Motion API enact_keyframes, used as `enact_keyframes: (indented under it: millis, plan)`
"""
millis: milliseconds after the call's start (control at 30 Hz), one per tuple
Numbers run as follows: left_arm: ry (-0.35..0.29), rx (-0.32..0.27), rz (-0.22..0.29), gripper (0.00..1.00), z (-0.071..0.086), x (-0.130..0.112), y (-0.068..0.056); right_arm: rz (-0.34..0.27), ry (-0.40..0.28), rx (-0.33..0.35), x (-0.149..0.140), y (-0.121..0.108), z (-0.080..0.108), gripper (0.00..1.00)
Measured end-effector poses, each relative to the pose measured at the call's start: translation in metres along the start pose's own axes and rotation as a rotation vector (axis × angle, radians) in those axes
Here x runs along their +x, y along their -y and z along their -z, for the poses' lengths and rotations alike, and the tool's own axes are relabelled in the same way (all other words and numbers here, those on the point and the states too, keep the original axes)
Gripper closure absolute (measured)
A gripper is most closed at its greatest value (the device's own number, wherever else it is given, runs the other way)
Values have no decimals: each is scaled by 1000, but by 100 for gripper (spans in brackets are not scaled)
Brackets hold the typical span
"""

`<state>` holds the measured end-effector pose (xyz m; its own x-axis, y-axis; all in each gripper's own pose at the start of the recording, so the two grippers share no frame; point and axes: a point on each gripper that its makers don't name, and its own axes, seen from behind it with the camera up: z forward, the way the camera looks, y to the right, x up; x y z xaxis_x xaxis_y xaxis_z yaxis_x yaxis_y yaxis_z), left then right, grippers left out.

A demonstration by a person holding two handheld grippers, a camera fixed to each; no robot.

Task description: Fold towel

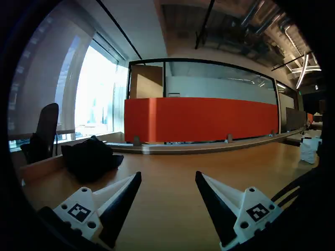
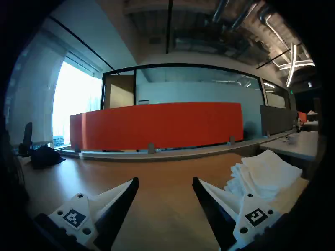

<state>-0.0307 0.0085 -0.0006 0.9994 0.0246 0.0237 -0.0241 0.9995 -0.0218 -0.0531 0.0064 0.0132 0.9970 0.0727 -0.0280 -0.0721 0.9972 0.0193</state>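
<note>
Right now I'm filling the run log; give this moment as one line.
left gripper: open, empty | right gripper: open, empty | towel stack: on desk, untouched | black bundle: on desk

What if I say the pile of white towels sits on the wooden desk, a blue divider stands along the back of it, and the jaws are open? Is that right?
Not quite: the divider is orange-red, not blue; the right gripper view shows it. The pile of white towels does sit on the wooden desk, and the right gripper and left gripper have open jaws.
</note>
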Motion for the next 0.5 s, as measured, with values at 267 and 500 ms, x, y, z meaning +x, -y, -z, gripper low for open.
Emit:
enact_keyframes:
  millis: [267,500]
  plan:
    - [0,0,0,5,0,0,0,48,2,13,-2,6,0,0]
    - [0,0,0,4,0,0,0,55,1,8,-1,5,1,1]
